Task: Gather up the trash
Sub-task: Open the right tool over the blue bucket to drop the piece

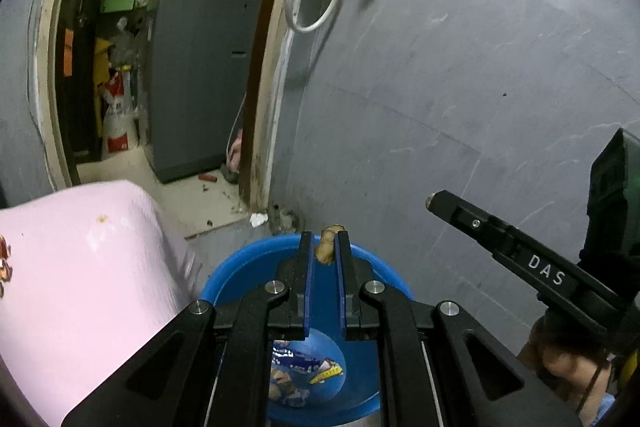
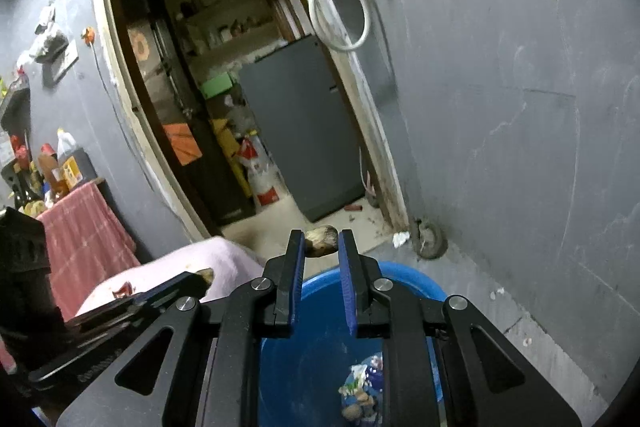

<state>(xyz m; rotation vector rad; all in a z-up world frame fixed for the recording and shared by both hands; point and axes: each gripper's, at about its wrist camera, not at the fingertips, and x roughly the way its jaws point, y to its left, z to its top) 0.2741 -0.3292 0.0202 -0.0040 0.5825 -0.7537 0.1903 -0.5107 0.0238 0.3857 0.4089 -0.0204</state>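
Two black grippers with blue-padded fingers are hovering over the round blue plastic basin. The left gripper is pinching a tan, lumpy scrap standing upright, long axis vertical. The right gripper is clamping a brownish crumpled scrap lying crosswise between its fingers.

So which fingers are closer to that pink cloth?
Left. The left fingers hang just beside the pink cloth's edge; the right fingers sit farther off, over the blue tub.
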